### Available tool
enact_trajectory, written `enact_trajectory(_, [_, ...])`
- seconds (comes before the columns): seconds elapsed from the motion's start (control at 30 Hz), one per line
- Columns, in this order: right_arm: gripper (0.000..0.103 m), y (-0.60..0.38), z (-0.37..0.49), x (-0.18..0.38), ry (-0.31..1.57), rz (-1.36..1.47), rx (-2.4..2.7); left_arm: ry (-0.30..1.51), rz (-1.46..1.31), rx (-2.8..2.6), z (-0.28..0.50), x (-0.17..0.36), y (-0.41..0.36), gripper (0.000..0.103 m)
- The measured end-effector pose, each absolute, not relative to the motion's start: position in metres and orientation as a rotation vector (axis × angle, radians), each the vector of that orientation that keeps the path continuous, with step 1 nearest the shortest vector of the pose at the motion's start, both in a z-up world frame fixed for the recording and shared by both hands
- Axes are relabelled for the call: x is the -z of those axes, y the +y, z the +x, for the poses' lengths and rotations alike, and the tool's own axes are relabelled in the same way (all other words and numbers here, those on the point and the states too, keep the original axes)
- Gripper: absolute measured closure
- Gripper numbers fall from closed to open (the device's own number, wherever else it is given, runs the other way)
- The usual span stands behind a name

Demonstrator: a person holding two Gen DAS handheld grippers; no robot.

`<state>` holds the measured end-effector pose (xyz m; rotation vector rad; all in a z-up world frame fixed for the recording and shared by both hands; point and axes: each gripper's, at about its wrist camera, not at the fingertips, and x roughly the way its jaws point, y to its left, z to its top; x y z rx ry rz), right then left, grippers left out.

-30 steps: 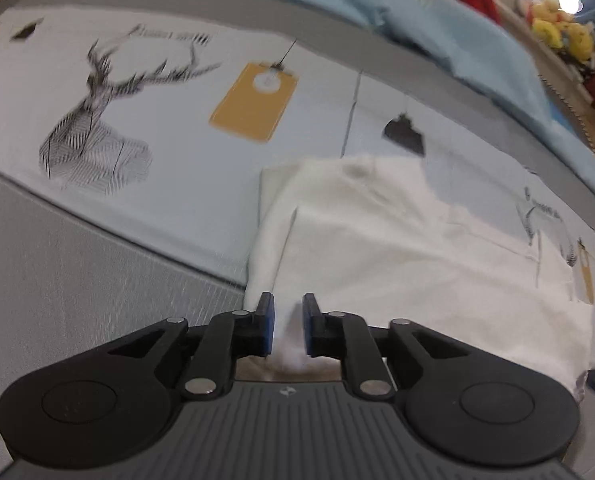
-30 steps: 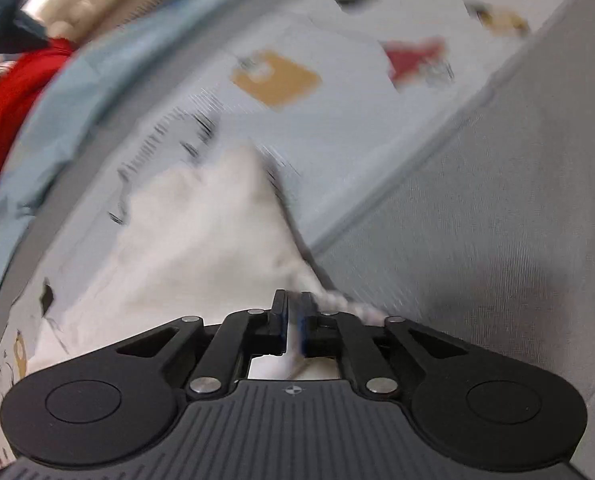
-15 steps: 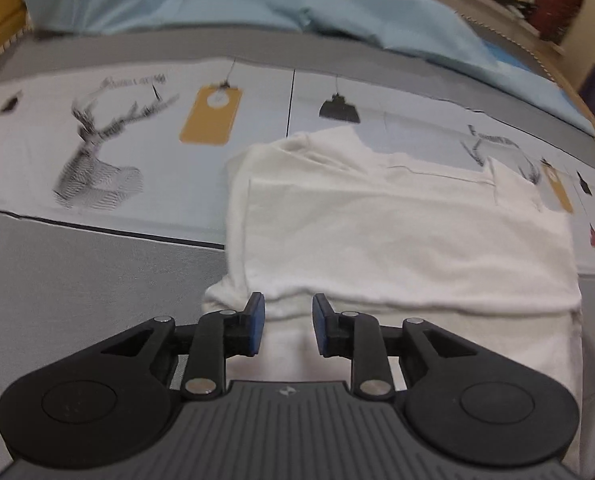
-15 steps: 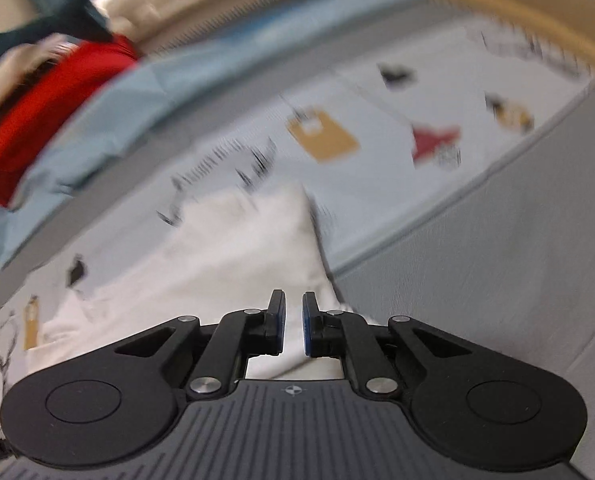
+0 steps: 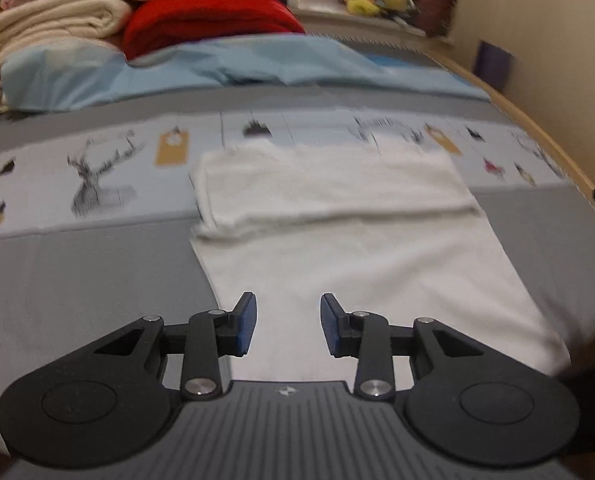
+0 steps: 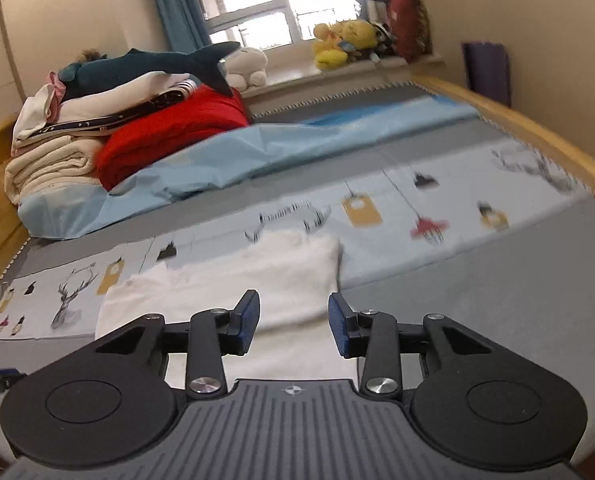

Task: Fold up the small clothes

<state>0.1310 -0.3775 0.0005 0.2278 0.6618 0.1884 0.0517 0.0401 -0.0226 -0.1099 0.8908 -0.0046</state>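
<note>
A white garment (image 5: 337, 240) lies flat on the bed, its far part folded over toward me into a thicker band (image 5: 329, 188). My left gripper (image 5: 288, 323) is open and empty, raised above the garment's near left part. My right gripper (image 6: 294, 323) is open and empty, raised above the same white garment (image 6: 257, 280) near its right side. Neither gripper touches the cloth.
The bed has a grey cover (image 5: 77, 280) with a pale printed strip (image 5: 97, 168). A light blue sheet (image 5: 217, 68), a red blanket (image 6: 169, 132), folded cream bedding (image 6: 49, 164) and a plush shark (image 6: 157, 64) lie at the head. The wooden bed edge (image 6: 537, 128) runs along the right.
Both grippers opened and let go of the white garment, then lifted and pulled back. The garment now lies folded over on the bed.
</note>
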Motion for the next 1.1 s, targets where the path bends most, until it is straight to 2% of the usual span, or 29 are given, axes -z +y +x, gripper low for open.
enact_trajectory(0.13, [0.063, -0.390, 0.115, 0.032, 0.781, 0.238, -0.143, 0.896, -0.150, 0.019, 0.028, 0.031, 0.043, 0.064])
enact_trajectory(0.37, [0.064, -0.413, 0.111, 0.070, 0.872, 0.178, -0.069, 1.109, -0.340, -0.095, 0.027, 0.079, 0.075, 0.064])
enact_trajectory(0.57, [0.064, -0.416, 0.115, 0.107, 0.991, 0.231, -0.057, 1.199, -0.461, -0.141, 0.017, 0.125, 0.082, 0.066])
enact_trajectory(0.67, [0.064, -0.410, 0.118, 0.123, 1.057, 0.169, -0.031, 1.160, -0.448, -0.130, 0.019, 0.121, 0.082, 0.065])
enact_trajectory(0.9, [0.064, -0.409, 0.122, 0.151, 1.171, 0.115, 0.003, 1.233, -0.486, -0.215, 0.018, 0.137, 0.097, 0.065])
enact_trajectory(1.1, [0.064, -0.402, 0.121, 0.157, 1.160, 0.061, -0.020, 1.277, -0.453, -0.215, 0.026, 0.150, 0.093, 0.065])
